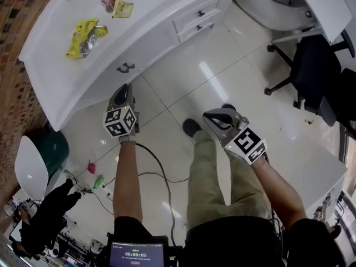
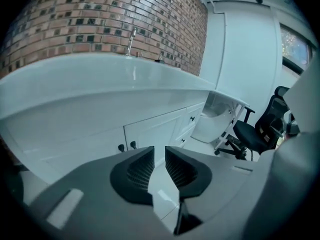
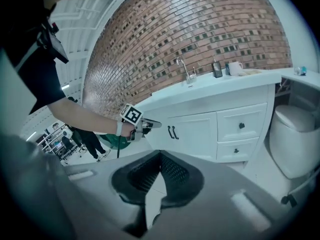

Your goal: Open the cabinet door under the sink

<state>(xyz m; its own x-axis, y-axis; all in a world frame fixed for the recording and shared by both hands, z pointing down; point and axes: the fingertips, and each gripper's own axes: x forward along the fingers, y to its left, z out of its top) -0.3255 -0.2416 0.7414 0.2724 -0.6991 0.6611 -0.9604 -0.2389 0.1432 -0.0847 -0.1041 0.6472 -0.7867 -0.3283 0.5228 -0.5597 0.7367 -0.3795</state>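
The white cabinet under the sink counter [image 1: 83, 15] has two doors with a pair of dark handles [image 1: 125, 68] at their seam. In the left gripper view those handles [image 2: 126, 146] sit just above my left gripper [image 2: 159, 156], whose jaws stand a narrow gap apart with nothing between them. In the head view my left gripper [image 1: 123, 88] points at the doors, a short way below the handles and clear of them. My right gripper [image 1: 210, 115] hangs over the floor by the person's leg, shut and empty; from it the handles [image 3: 172, 132] show farther off. The faucet [image 3: 185, 69] stands above.
Two drawers [image 1: 197, 16] lie right of the doors. Snack packets [image 1: 84, 36] lie on the counter. A green bin [image 1: 53, 149] stands at the left, and a cable [image 1: 161, 171] runs across the tiled floor. A black office chair [image 1: 317, 77] is at the right.
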